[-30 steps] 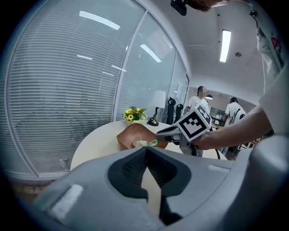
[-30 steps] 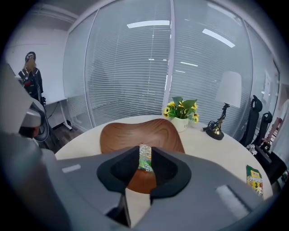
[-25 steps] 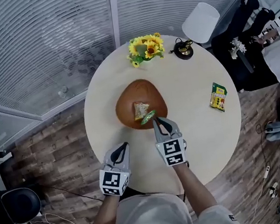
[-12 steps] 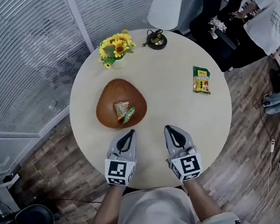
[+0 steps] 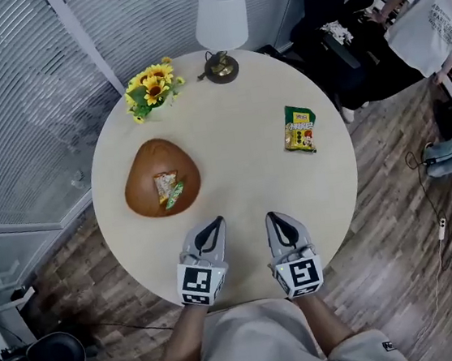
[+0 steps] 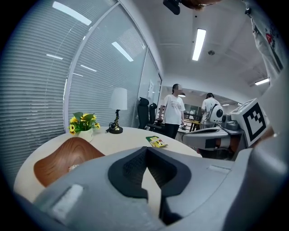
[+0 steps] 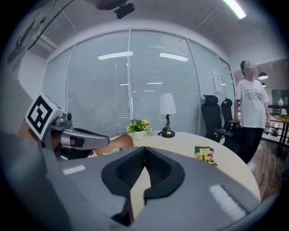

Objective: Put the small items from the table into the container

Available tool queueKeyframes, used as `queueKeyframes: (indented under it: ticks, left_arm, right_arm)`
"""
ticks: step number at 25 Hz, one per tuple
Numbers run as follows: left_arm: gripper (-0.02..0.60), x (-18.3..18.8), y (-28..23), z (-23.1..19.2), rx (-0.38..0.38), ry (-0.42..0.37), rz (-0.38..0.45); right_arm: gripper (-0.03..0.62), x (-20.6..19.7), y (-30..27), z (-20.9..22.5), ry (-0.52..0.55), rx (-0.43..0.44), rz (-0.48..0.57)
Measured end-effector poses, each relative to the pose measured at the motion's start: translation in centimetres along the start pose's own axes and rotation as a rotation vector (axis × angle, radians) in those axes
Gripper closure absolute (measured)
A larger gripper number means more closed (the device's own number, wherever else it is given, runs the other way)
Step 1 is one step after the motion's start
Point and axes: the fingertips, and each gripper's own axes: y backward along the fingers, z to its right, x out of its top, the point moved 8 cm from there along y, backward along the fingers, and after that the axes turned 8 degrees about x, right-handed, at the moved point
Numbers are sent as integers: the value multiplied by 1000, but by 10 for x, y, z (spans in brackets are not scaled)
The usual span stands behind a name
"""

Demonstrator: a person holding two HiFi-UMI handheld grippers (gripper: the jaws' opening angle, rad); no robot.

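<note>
Screening wooden bowl (image 7: pixel 122 140) (mostly): left gripper (image 7: pixel 103 139).

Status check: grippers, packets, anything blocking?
Left gripper and right gripper shut, empty, near table edge. Two packets in bowl; one snack packet lies on table, far right. Nothing in the way.

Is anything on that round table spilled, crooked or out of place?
Nothing is spilled or damaged. Only the green-yellow snack packet lies alone on the table, far from the wooden bowl holding the other packets.
</note>
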Motion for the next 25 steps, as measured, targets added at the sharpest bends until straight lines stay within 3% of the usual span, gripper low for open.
queueKeyframes:
  ticks: [7, 11, 17, 21, 24, 25]
  left_arm:
    - [584, -2, -17, 19, 50, 13, 1]
    - [584, 2, -22, 37, 90, 16, -14]
    - [584, -2, -22, 51, 135, 29, -47]
    - [584, -4, -22, 50, 170, 47, -72]
    - [584, -13, -18, 47, 195, 46, -93]
    - [584, -14, -17, 46, 202, 53, -100]
  right_arm:
    - [591, -28, -18, 58, -41, 51, -29]
    - [591, -33, -29, 120, -14, -2, -73]
    - [411, -48, -74, 220, -22, -147, -142]
    - [197, -57, -118, 270, -36, -235, -182]
    - [83, -66, -147, 292, -73, -280, -214]
    - [72, -70, -155, 297, -84, -281, -230]
